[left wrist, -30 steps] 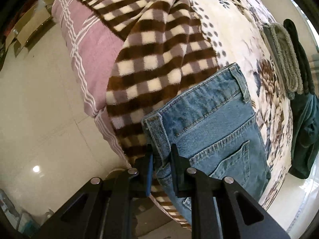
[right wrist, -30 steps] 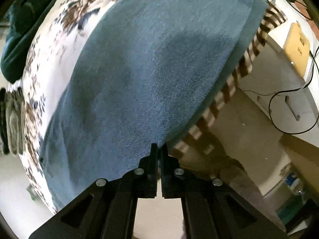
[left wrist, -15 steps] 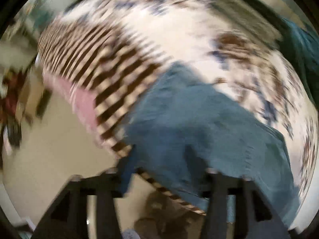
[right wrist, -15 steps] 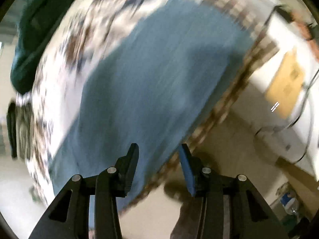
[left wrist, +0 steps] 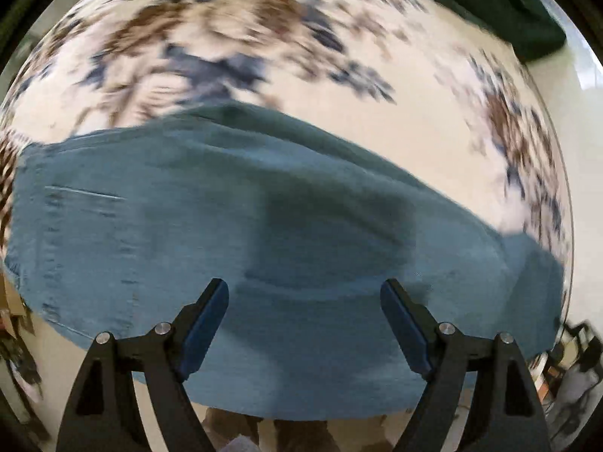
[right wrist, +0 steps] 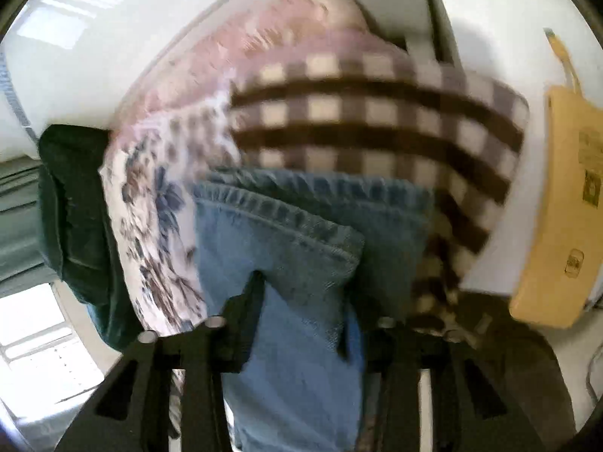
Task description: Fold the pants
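Left wrist view: one pair of jeans (left wrist: pixel 264 248), two tools (left wrist: pixel 304 324) (right wrist: pixel 303 310), both wide open, empty.

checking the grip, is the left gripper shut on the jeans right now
No, the left gripper is open, fingers spread wide above the jeans.

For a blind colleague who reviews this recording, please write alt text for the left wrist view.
The left gripper, with its black, blue-padded jaws wide open and holding nothing, hovers over blue denim pants spread across a white bedcover with a brown and blue floral print. A dark green cloth lies at the far right corner, and the picture is motion-blurred.
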